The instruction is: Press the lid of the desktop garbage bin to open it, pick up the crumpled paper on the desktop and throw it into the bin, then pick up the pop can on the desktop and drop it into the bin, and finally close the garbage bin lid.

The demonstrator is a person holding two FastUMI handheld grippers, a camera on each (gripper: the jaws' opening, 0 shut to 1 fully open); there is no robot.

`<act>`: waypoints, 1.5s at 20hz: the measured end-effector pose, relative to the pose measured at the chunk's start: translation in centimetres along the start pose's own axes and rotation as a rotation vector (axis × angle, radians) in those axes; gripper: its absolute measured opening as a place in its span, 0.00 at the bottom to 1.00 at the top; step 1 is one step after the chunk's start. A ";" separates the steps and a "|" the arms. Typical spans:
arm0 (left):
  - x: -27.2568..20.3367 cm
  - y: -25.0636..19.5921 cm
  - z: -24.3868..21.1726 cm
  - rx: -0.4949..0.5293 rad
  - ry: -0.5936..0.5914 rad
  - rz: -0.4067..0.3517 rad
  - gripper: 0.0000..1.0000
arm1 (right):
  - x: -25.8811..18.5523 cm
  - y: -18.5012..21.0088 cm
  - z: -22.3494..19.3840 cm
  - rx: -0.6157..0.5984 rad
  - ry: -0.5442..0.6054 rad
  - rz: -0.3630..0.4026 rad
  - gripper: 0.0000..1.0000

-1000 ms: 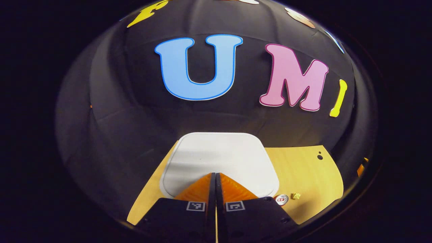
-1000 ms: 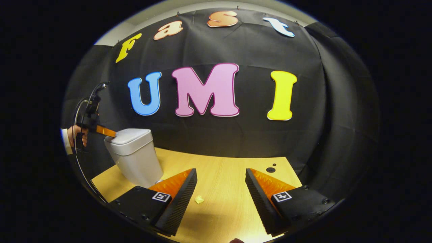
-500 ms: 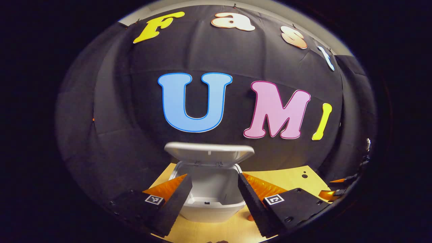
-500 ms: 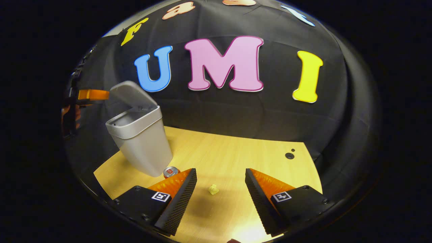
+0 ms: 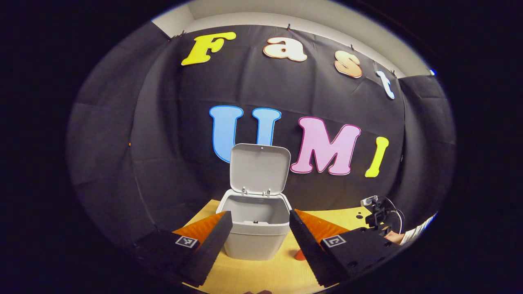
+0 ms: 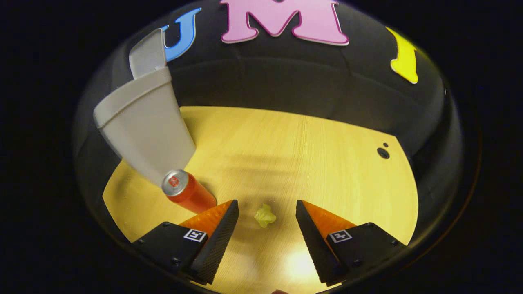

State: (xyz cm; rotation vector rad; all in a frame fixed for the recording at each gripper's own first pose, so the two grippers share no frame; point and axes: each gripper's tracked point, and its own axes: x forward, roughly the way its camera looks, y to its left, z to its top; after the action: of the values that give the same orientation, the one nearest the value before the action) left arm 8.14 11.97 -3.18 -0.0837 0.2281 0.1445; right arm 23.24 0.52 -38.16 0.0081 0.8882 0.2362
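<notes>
Above the garbage bin (image 5: pixel 255 237), the lid (image 5: pixel 259 169) has swung upright.

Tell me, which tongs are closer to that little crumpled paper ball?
Right. The right tongs hang open just above the crumpled paper, which lies on the desk between their fingers. The left tongs are open too, off at the open bin.

No readable text; the pop can (image 6: pixel 186 192) top markings are too small.
</notes>
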 end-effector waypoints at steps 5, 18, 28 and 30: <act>-1.7 -1.2 -2.3 -0.007 0.054 -0.005 0.95 | 4.3 -0.1 -3.0 0.001 0.106 -0.018 0.90; -1.0 -1.5 -3.9 -0.046 0.097 -0.010 0.95 | -0.7 4.1 6.7 0.033 -0.132 0.176 0.30; -1.1 -4.1 -4.6 0.044 0.100 -0.053 0.95 | -12.3 17.6 21.9 -0.099 -0.514 0.538 0.30; -1.5 -4.6 -4.6 0.046 0.094 -0.061 0.95 | -12.0 20.2 21.4 -0.144 -0.493 0.537 0.30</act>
State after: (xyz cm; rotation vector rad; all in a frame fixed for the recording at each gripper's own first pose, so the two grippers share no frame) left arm 6.41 6.79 -6.95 -0.0513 0.3226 0.0742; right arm 28.38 19.66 -13.33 0.1660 0.3595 0.7645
